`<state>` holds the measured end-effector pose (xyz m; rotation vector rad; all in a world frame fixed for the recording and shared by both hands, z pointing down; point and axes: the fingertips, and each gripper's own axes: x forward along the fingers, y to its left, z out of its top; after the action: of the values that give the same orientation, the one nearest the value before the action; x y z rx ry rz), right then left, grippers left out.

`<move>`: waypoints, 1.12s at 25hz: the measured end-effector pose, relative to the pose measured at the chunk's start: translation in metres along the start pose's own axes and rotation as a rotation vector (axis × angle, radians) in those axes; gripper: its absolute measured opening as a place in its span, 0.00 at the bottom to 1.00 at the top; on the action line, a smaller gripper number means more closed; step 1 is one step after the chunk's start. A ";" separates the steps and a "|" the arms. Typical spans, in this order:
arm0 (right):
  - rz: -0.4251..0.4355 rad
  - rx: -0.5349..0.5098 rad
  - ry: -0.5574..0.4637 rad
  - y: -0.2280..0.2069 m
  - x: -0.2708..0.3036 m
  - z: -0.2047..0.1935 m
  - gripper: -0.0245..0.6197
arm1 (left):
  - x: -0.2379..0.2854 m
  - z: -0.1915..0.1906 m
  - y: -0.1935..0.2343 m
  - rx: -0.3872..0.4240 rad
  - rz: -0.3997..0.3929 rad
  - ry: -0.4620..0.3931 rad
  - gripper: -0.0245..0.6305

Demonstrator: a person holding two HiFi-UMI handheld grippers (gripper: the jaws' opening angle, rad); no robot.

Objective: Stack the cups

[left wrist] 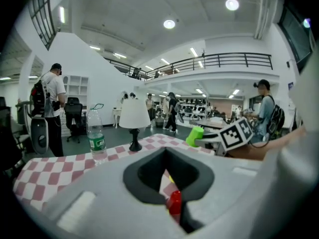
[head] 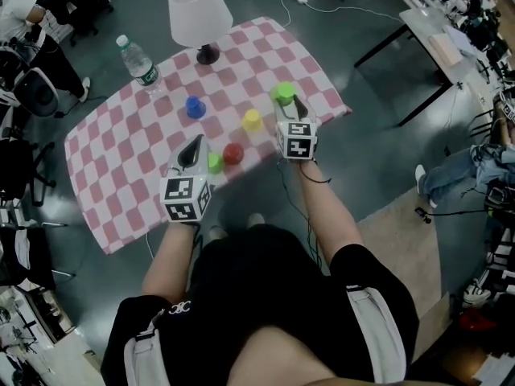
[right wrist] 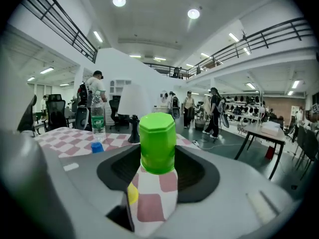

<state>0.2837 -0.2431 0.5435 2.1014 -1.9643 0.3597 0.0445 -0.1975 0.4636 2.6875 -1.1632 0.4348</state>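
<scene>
**Over the checked bench: taking the green cup to its stack**

A pink-and-white checked cloth is covering the bench, which is standing in a big open hall with people milling about behind it. A lamp is sitting at the far corner and a water bottle by the far left edge.

Your right tongs are pinching the green cup by its sides, closed end up, and holding it clear of the cloth near the right corner. Your left tongs are pressed together at the tips with nothing in them, hovering at the near edge.

The other cups are all sitting singly:
- The yellow cup is just inside the held one, toward the middle.
- The red cup is by the near edge.
- A second green cup is just beside your left tongs.
- The blue cup is toward the middle.

You are probably carrying the held cup to one of these, and nothing is stacked yet.

To do the step well:
- Be travelling with the cup level and high enough to pass over the others.
- Be centring it squarely above the target before you start descending.
- Be lowering it straight down, since a tilted rim is likely to catch and tip a light cup.
- Be spreading the tongs only once it is seated.
- If the base cup is skating on the cloth, steady it with your left tongs.
</scene>
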 end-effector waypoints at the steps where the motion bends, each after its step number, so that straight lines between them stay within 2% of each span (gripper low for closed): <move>1: 0.007 -0.011 -0.019 0.006 -0.004 0.010 0.37 | -0.002 0.001 0.001 -0.001 -0.001 -0.007 0.03; 7: 0.075 -0.096 -0.061 0.056 -0.020 0.039 0.37 | -0.019 0.001 0.012 -0.011 0.007 -0.032 0.03; 15: 0.179 -0.111 -0.065 0.119 -0.031 0.040 0.37 | -0.054 -0.012 0.040 -0.042 0.070 -0.035 0.03; 28: 0.413 -0.123 0.022 0.225 -0.048 0.004 0.37 | -0.104 -0.044 0.079 -0.107 0.201 -0.006 0.03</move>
<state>0.0560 -0.2140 0.5254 1.6037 -2.3361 0.3232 -0.0896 -0.1675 0.4741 2.4941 -1.4222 0.3810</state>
